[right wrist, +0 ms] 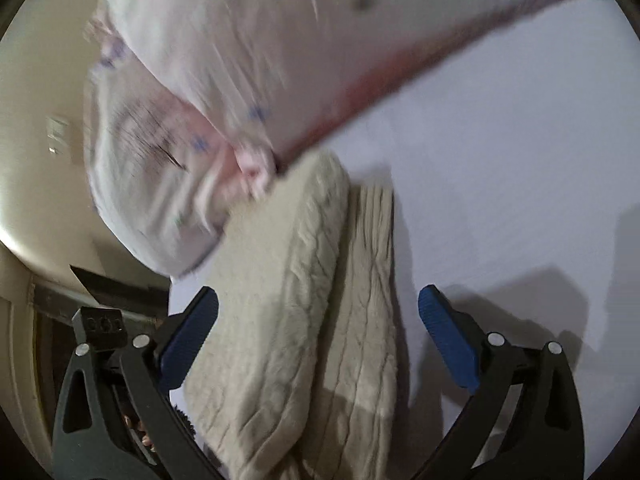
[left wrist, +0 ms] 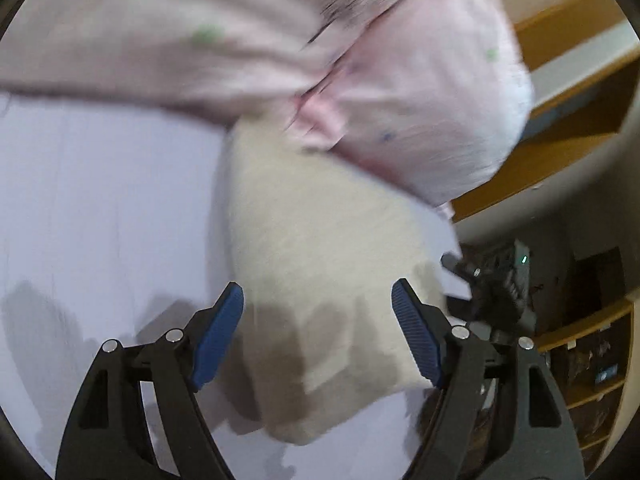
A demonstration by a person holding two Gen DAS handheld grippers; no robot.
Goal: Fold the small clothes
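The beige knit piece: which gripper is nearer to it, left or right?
Right, probably. The right gripper is open above the beige knit piece; the left gripper, also open, hovers above its edge.

Left gripper (left wrist: 318,336) and right gripper (right wrist: 318,340) both hold their jaws spread wide, gripping nothing.

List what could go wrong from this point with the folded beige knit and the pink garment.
1. The pink dotted garment lies loosely bunched over the far end of the folded beige cable-knit piece; moving either could drag the other and undo the fold.
2. Both the left gripper and the right gripper are open, straddling the knit, so closing may pinch only some layers.
3. The knit sits near the white surface's edge and could slide off.
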